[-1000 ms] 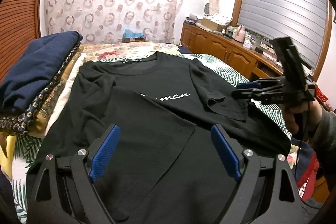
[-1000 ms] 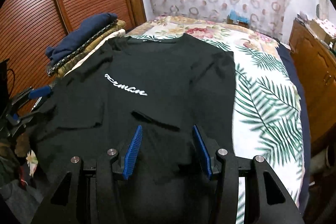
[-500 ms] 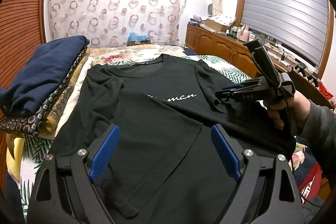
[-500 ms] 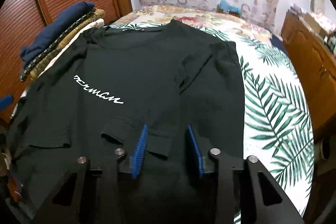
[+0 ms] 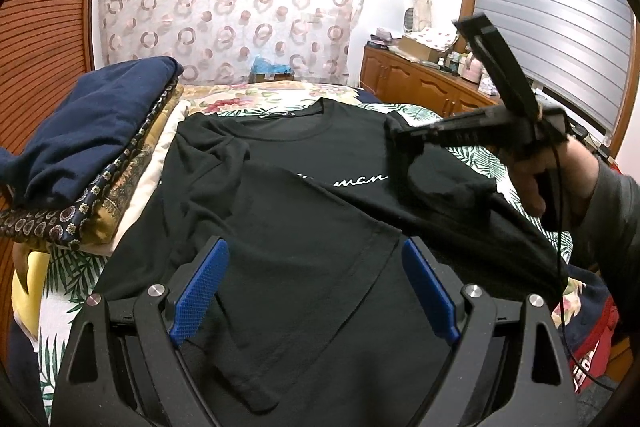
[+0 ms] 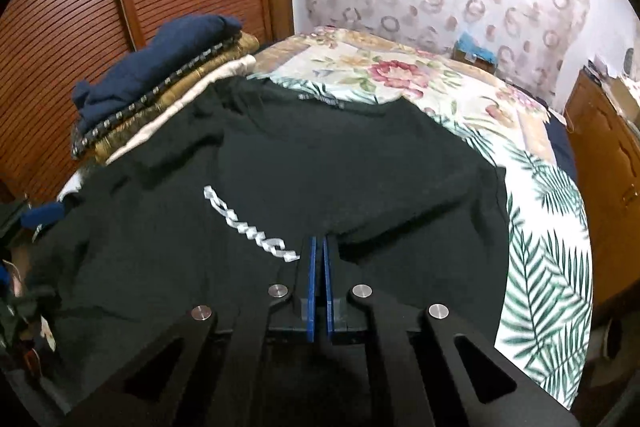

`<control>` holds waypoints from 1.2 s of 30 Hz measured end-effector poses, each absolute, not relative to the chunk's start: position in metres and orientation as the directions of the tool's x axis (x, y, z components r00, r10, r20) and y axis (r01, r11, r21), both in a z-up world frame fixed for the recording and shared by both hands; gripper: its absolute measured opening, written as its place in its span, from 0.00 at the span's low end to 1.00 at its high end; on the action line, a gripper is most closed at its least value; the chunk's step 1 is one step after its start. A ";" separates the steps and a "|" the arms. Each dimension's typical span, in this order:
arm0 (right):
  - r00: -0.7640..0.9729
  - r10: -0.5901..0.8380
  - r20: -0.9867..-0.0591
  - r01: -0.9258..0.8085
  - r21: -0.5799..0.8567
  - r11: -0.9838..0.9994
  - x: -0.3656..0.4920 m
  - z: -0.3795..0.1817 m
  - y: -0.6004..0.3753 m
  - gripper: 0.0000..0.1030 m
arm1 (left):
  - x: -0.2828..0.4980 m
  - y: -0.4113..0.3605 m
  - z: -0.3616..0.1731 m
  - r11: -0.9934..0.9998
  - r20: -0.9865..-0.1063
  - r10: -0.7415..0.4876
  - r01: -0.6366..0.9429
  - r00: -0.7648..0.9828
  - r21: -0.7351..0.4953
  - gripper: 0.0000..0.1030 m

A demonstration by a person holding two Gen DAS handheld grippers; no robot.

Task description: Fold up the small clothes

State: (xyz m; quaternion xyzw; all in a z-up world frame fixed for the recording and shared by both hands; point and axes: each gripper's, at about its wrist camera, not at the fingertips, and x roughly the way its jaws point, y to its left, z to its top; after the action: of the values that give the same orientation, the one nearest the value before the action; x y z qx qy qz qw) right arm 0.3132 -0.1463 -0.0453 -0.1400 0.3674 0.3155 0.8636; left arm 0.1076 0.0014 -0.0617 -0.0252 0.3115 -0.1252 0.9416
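A black T-shirt lies spread on the bed, its left side folded over. The right tongs are pressed together, seemingly pinching the shirt's right sleeve. The left tongs hover spread wide above the shirt, gripping nothing.

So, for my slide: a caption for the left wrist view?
Right claw pinches the black T-shirt's sleeve; open left claw hovers above the hem.
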 end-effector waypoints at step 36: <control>0.645 0.277 -0.712 -0.473 -0.087 0.877 0.347 -0.097 -0.216 0.55 | 0.232 0.054 -0.058 0.981 -0.697 -0.154 0.191 0.700 -0.025 0.60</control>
State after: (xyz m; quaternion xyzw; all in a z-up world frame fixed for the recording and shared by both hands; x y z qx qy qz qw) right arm 0.3474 -0.2165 -0.0970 -0.1340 0.3659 0.2092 0.8969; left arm 0.2324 0.0542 -0.0578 0.0247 0.3755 -0.0938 0.9217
